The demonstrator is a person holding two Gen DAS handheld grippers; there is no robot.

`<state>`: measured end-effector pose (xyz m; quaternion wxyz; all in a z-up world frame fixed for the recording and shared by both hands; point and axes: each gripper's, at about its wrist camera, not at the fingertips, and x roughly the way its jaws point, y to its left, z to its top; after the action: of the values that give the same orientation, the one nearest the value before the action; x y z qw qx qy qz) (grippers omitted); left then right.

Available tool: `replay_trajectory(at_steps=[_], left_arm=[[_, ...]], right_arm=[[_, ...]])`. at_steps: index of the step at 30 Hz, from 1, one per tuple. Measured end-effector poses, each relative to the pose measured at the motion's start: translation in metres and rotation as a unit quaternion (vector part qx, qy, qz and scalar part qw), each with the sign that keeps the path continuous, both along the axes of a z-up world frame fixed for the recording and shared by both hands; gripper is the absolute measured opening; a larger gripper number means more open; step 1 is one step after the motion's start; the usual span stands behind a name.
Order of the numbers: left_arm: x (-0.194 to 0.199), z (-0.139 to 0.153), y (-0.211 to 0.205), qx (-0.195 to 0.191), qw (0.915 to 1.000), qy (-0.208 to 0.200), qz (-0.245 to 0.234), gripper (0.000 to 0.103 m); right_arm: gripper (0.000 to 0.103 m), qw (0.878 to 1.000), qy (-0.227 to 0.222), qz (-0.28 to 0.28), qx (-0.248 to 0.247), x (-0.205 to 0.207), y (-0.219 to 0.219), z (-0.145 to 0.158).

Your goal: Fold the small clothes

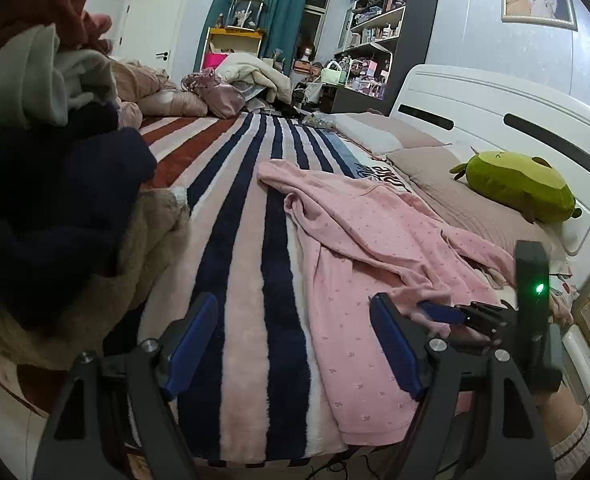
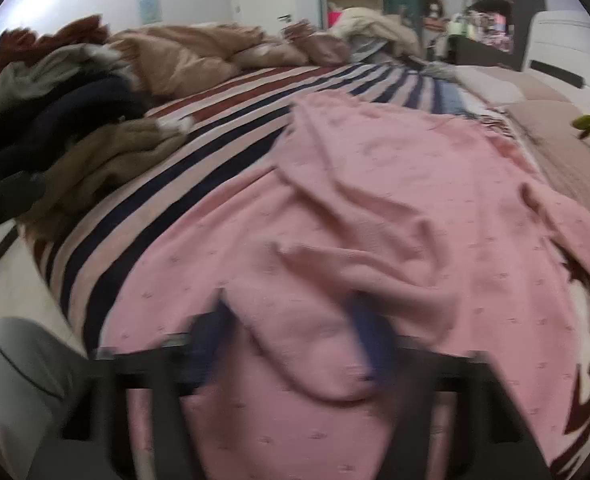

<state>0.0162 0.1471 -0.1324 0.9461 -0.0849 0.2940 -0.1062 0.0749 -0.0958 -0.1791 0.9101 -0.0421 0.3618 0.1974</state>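
With the pink dotted garment (image 1: 359,240) rumpled along the near edge of the bed (image 1: 247,280), our left gripper (image 1: 295,340) has its fingers apart and empty, while we cannot tell if the blurred right gripper (image 2: 291,344) pinches the fold between its fingers, so we should confirm that before lifting.

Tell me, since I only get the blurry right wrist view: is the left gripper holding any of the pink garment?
Observer: No. The left gripper is open over the striped blanket, with nothing between its fingers.
Operator: How near is it to the garment?
Observer: Its right-hand finger overlaps the edge of the pink garment in the picture. I cannot tell whether they touch.
Operator: What's the green thing at my right edge?
Observer: A green plush toy, lying on a pillow by the white headboard.
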Motion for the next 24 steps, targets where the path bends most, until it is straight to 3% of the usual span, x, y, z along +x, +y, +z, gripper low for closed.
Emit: replay_trajectory(at_steps=[1,4,8,11,12,13,15,18,22,23,24], left_arm=[[0.002,-0.001,-0.001,0.000,1.0000,0.001,-0.002,0.075],[0.008,-0.003,-0.003,-0.004,1.0000,0.004,-0.007,0.075],[0.018,-0.008,-0.012,-0.008,0.9996,0.013,-0.023,0.075],[0.026,-0.012,-0.020,0.002,0.9996,0.019,-0.022,0.075],[0.027,-0.012,-0.020,0.005,0.9996,0.019,-0.018,0.075],[0.028,-0.012,-0.020,0.007,0.9997,0.019,-0.013,0.075],[0.028,-0.009,-0.018,0.011,0.9998,0.018,0.000,0.075],[0.023,-0.005,-0.014,0.020,0.9997,0.014,0.009,0.076],[0.022,-0.007,-0.008,0.013,0.9996,0.016,0.018,0.077],[0.023,-0.008,-0.007,0.009,0.9996,0.018,0.018,0.077],[0.023,-0.009,-0.007,0.008,0.9997,0.019,0.017,0.077]], right_arm=[[0.008,1.000,0.002,-0.007,0.013,0.001,-0.008,0.003],[0.006,0.997,-0.021,-0.049,0.051,-0.006,-0.040,0.020],[0.004,0.991,-0.060,-0.101,0.057,-0.023,-0.089,0.043],[0.008,0.992,-0.058,-0.097,0.054,-0.028,-0.109,0.050],[0.019,0.994,-0.047,-0.085,0.055,-0.025,-0.106,0.050],[0.048,0.996,-0.033,-0.062,0.061,-0.023,-0.098,0.048],[0.083,0.996,-0.022,-0.001,0.081,-0.023,-0.072,0.043],[0.083,0.997,0.002,0.041,0.072,-0.014,-0.032,0.026],[0.083,0.998,0.026,0.042,0.027,0.003,0.000,0.001],[0.081,0.999,0.026,0.038,0.012,0.007,0.004,-0.004],[0.069,0.999,0.022,0.031,0.001,0.009,0.006,-0.006]])
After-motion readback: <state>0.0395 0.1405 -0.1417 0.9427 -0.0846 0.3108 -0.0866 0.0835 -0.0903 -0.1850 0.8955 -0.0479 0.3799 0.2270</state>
